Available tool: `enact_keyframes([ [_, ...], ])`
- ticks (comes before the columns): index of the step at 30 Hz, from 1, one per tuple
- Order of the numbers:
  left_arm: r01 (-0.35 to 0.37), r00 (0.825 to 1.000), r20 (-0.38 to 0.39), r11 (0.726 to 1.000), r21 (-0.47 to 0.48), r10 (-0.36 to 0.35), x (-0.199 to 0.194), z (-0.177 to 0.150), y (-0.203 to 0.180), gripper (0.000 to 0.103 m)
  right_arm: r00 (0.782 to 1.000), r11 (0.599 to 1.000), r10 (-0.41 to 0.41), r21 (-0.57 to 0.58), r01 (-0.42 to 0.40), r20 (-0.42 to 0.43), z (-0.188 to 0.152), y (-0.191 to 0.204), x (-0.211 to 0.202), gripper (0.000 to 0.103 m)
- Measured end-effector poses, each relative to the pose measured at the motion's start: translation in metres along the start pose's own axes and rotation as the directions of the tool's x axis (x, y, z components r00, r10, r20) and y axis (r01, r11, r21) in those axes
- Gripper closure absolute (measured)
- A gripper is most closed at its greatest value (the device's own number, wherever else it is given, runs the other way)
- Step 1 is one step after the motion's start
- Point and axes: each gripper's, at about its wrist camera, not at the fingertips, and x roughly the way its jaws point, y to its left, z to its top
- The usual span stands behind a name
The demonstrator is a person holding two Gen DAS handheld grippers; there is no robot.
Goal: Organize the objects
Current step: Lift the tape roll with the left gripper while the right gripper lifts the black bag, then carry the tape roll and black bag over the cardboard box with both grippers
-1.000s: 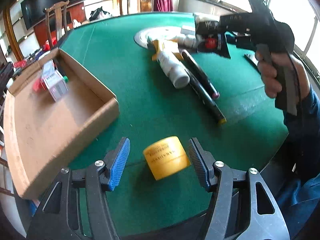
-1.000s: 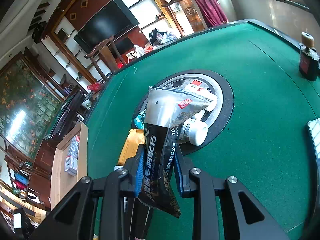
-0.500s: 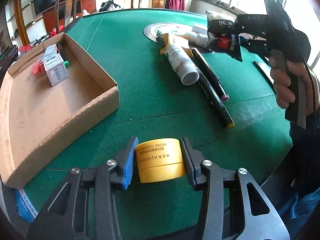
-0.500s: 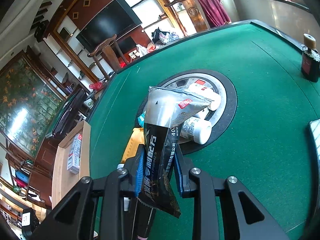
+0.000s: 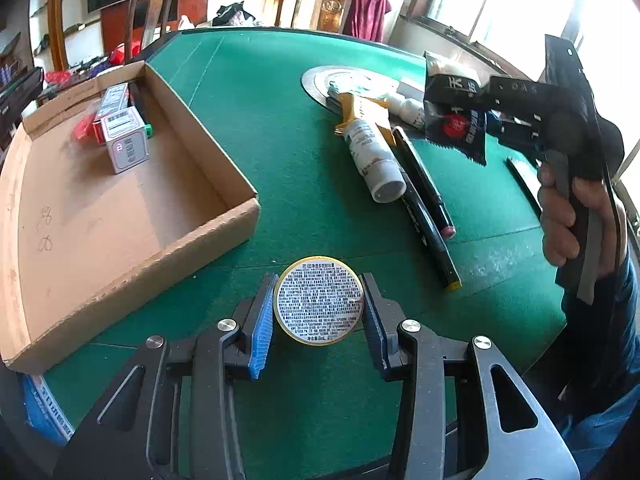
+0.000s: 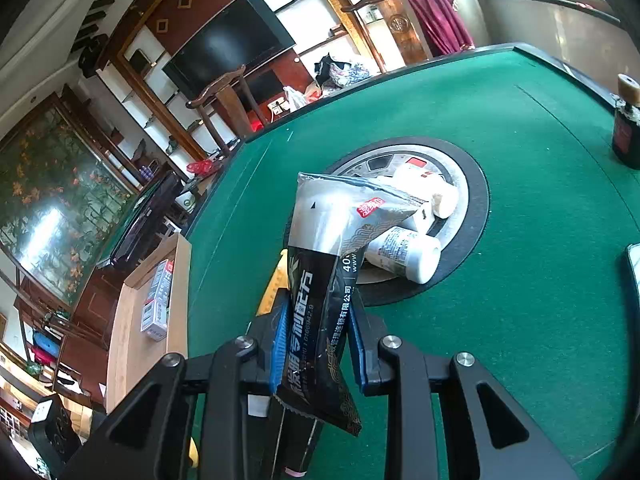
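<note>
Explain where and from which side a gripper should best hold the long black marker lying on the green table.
Grip the black marker mid-barrel, coming from above with fingers straddling its width. It lies flat on the green table, close beside a second marker and the white tube, so side access looks cramped.

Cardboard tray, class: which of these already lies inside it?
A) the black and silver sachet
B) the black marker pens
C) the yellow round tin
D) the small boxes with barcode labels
D: the small boxes lie inside the cardboard tray, near its far end, while the tin sits between the left claw's pads, the pens lie on the green felt, and the right claw holds the sachet.
</note>
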Motion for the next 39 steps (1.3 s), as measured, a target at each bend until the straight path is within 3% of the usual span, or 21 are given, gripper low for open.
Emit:
enact_keyframes([
  [18,-0.046,0.999,0.001,0.996,0.078,0.046,0.003,-0.009,-0.01,0.063,1.0,0.999,0.009,-0.032,-0.009,-0.005,-0.005,0.005,0.002,0.077],
  [30,0.034,0.996,0.087,0.999,-0.018,-0.032,-0.023,0.001,0.012,0.063,0.998,0.99,0.063,-0.124,-0.062,0.005,-0.013,0.029,-0.002,0.077],
  [39,0.054,0.983,0.179,0.992,-0.111,-0.033,-0.063,0.009,0.051,0.063,0.989,0.965,0.141,-0.218,-0.147,-0.044,-0.03,0.067,-0.001,0.077],
])
